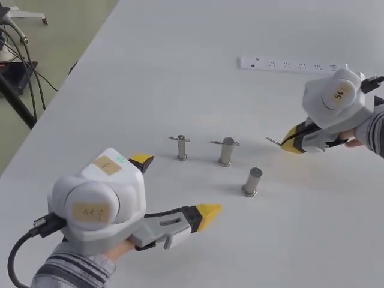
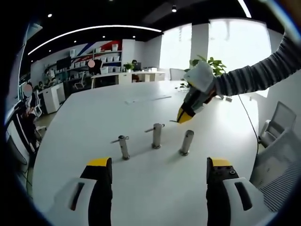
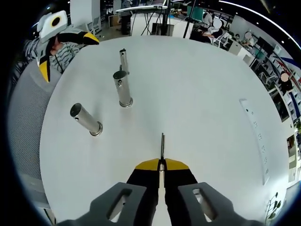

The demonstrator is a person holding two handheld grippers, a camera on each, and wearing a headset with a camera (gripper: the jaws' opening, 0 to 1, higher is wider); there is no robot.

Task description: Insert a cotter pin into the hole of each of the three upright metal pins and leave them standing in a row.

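Three upright metal pins stand on the white table (image 1: 150,84). The left pin (image 1: 182,147) and the middle pin (image 1: 226,152) each carry a cotter pin through the top. The right pin (image 1: 252,182) has none and stands a little nearer to me, out of line. My right gripper (image 1: 292,143) hovers to the right of them, shut on a cotter pin (image 1: 273,141) whose tip points at the pins; that cotter pin (image 3: 162,142) juts from the closed jaws. My left gripper (image 1: 175,185) is open in front of the pins (image 2: 156,135), holding nothing.
A white power strip (image 1: 291,64) lies at the far side of the table. The table's left edge runs diagonally, with a dark stand and cables (image 1: 15,66) on the floor beyond. Chairs (image 2: 277,122) stand off the table's right side.
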